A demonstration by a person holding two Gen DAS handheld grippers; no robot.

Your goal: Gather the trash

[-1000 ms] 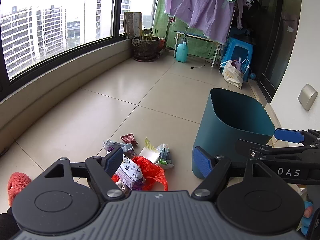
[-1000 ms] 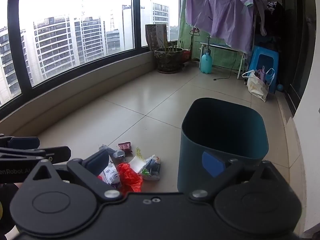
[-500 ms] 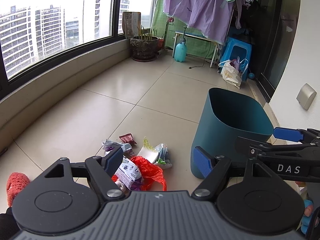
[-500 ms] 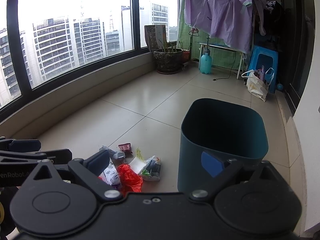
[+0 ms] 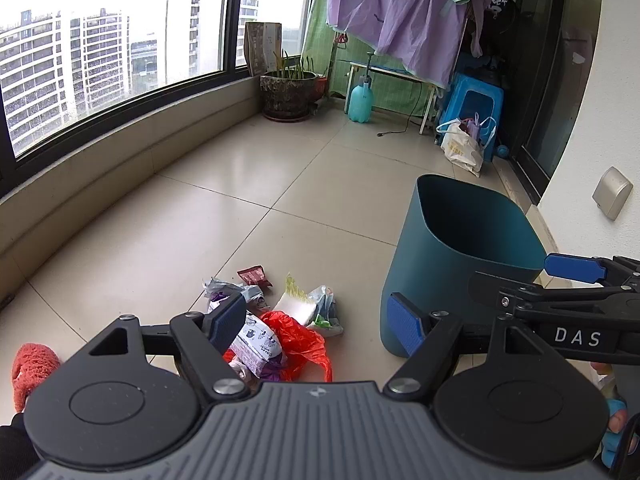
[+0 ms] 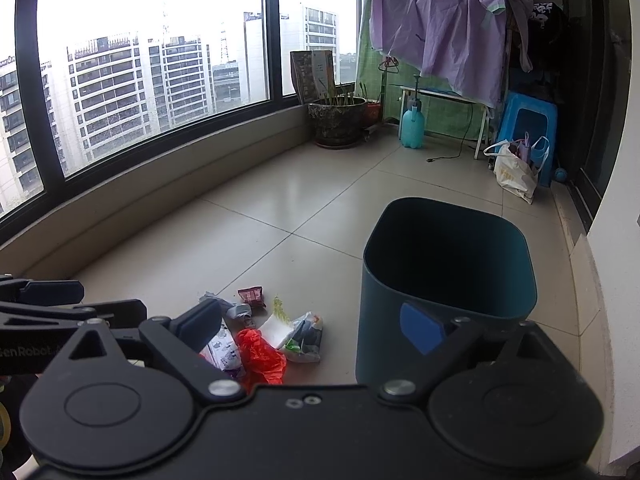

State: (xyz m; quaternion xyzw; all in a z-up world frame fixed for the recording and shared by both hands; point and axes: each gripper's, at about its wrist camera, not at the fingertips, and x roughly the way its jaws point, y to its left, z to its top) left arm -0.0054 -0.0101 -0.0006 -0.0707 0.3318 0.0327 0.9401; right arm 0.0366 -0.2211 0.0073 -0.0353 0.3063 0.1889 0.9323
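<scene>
Both tools hang level above the floor, fingers spread apart and holding nothing: left tool [image 5: 318, 316], right tool [image 6: 312, 322]. Ahead lie the trash pile [image 5: 276, 320] and teal bin [image 5: 460, 256].

Home balcony — hanging laundry [image 5: 404, 12], potted plant [image 5: 289, 92].

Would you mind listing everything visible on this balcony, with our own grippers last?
bin: one, teal, upright on floor, right of trash
trash pile: several wrappers, mixed colours, floor left of bin
red bag: one, red, in pile
plant pot: one, dark, far corner by window
spray bottle: one, turquoise, beside pot
stool: one, blue, far right
shopping bag: one, white, before stool
garment: one, lilac, hanging
left gripper: open, empty
right gripper: open, empty
</scene>
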